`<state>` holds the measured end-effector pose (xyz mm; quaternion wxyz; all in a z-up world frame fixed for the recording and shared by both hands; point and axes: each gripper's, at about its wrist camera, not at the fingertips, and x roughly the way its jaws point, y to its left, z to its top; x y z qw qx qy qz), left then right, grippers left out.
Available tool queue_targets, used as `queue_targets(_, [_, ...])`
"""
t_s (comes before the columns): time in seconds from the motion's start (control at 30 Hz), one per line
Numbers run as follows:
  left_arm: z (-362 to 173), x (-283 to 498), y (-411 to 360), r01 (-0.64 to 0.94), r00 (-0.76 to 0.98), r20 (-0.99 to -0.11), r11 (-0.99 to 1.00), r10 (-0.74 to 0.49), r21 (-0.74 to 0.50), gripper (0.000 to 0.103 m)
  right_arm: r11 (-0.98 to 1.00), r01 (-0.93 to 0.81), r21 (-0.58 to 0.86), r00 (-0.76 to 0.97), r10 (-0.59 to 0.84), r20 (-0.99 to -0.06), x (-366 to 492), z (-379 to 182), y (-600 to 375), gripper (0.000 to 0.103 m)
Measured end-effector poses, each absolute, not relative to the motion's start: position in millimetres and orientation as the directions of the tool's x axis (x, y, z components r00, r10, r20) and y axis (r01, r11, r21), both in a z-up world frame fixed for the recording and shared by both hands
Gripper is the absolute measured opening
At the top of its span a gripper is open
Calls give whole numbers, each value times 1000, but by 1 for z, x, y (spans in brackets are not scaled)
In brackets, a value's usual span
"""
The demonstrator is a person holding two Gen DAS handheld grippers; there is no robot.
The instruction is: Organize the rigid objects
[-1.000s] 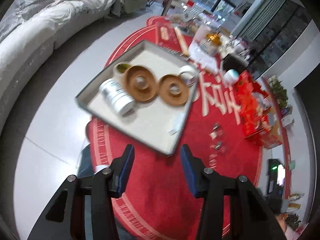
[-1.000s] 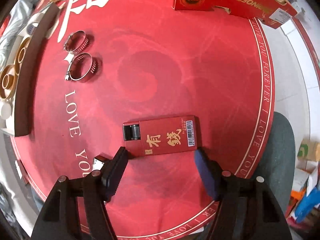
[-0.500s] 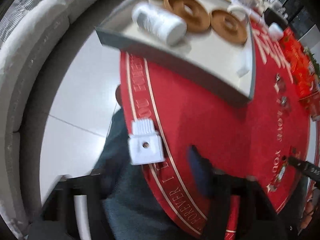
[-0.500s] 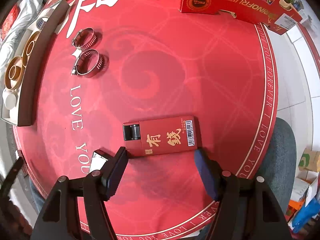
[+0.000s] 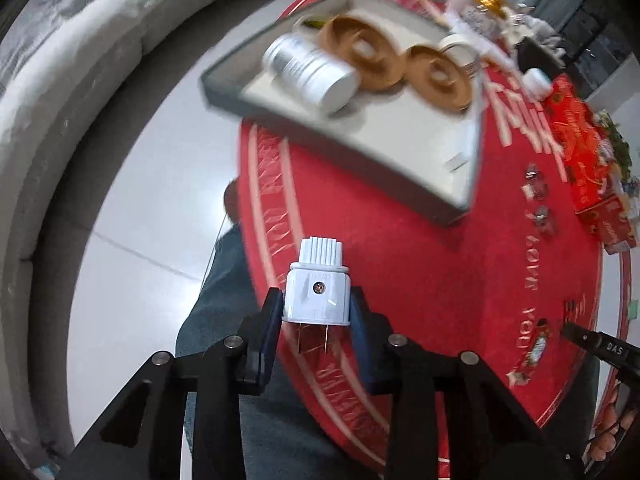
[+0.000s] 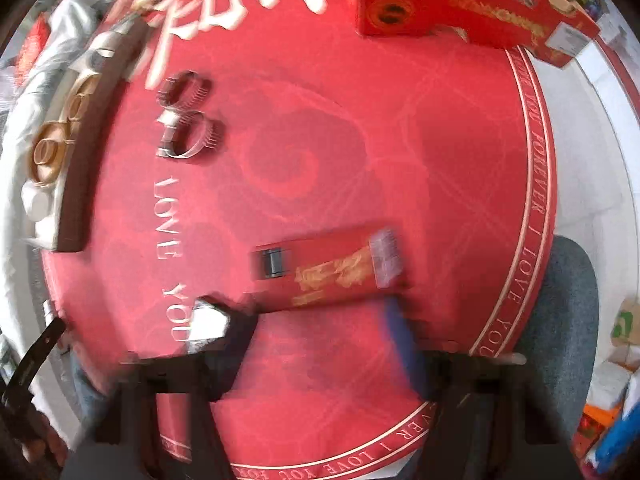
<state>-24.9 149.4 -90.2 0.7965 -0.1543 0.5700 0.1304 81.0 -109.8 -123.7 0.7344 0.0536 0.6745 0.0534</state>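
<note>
1. The left gripper (image 5: 316,316) grips a white plug (image 5: 317,286) by its flat sides, near the table's close edge.
2. The plug looks hard, light and smooth, so it may slip. Its metal pins point back.
3. The gray tray (image 5: 456,204) sits farther away.
4. The right gripper (image 6: 320,332) is spread wide, holding nothing, just near the red box (image 6: 326,266).

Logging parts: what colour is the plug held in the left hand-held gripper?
White plug, copper-coloured prongs; clearest in the left wrist view.
</note>
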Motion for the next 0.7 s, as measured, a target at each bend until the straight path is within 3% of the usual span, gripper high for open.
queue_targets(0.2, [-58, -8, 119, -309, 393, -919, 946, 35, -96, 35, 983, -72, 170, 141, 179, -974, 90, -103, -114, 19])
queue_targets(0.23, [-57, -4, 119, -304, 393, -919, 948, 32, -97, 35, 984, -58, 169, 143, 176, -974, 92, -104, -121, 32])
queue_targets(0.27, [-58, -3, 117, -299, 391, -920, 949, 28, -99, 35, 986, -32, 166, 155, 169, -973, 93, -104, -131, 69])
queue_targets(0.3, [-59, -3, 117, -297, 385, -923, 950, 23, -100, 36, 984, -15, 178, 168, 178, -969, 94, -105, -139, 88])
queue_targets(0.33, [-63, -4, 117, -296, 378, -925, 950, 19, -101, 36, 978, -13, 209, 187, 208, -960, 93, -104, -148, 97])
queue_targets(0.7, [-65, 3, 112, -305, 354, -935, 946, 7, -108, 36, 987, 41, 156, 162, 147, -976, 101, -108, -184, 97])
